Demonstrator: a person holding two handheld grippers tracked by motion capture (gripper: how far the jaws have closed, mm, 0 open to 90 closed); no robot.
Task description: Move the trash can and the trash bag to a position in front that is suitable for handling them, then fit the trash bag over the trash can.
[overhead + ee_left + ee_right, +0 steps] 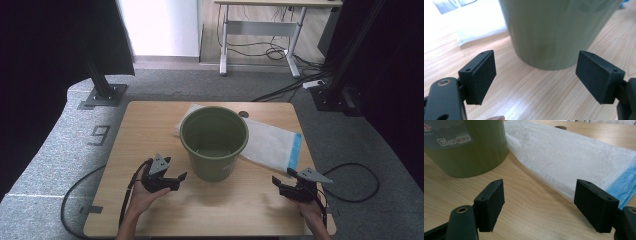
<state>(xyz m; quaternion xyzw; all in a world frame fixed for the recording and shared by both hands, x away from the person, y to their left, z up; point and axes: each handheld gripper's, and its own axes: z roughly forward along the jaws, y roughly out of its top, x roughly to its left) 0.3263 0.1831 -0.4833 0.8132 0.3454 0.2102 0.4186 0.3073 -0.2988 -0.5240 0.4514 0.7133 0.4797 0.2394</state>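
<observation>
Upright green bucket on white bag

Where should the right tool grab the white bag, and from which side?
Take the blue-striped end of the white bag. It lies flat and free on the table, nearest the open right tool; the far end tucks behind the green bucket. Come in low from the bag's right edge, probably.

A lab or test room: beyond the hand-held tongs, black curtains hang from metal frame posts, grey carpet bears a taped number, and loose cables trail under a height-adjustable desk.
</observation>
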